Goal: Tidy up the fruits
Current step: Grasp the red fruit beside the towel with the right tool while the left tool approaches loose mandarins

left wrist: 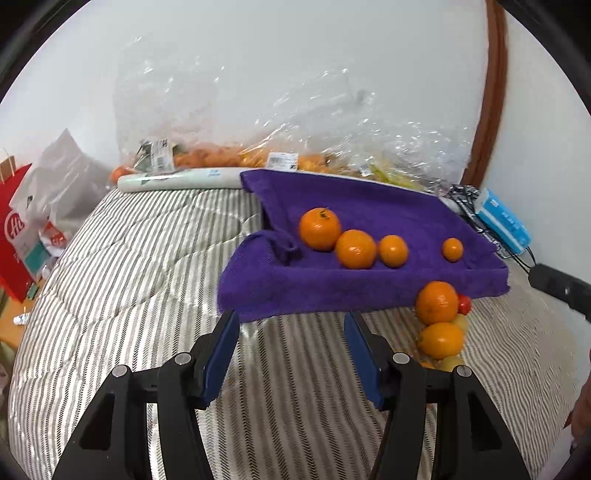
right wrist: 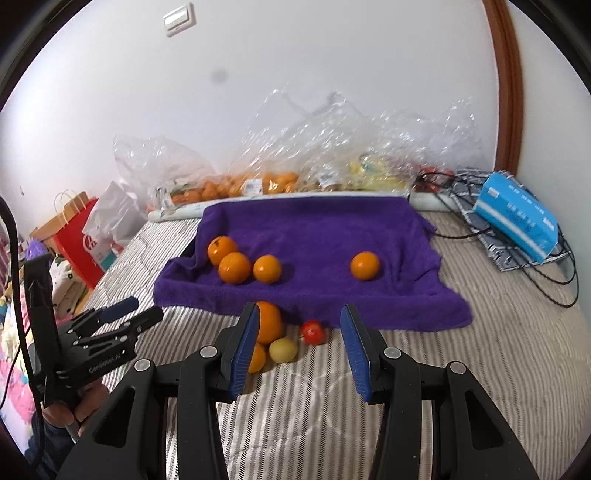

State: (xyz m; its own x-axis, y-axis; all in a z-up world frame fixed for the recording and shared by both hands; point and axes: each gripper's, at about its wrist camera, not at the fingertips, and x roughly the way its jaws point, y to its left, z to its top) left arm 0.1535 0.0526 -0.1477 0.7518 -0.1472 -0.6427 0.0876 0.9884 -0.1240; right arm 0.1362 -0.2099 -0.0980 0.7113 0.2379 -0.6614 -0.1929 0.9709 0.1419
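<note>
White wall (right wrist: 332,55) with a switch plate (right wrist: 179,18), brown, perhaps wooden, door frame (right wrist: 508,85), striped bedding (right wrist: 480,350)

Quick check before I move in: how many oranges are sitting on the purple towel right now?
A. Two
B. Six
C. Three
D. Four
D: the right wrist view shows three oranges clustered at the left of the towel and one orange alone at its right; the other fruit lies on the bed in front of the towel.
</note>
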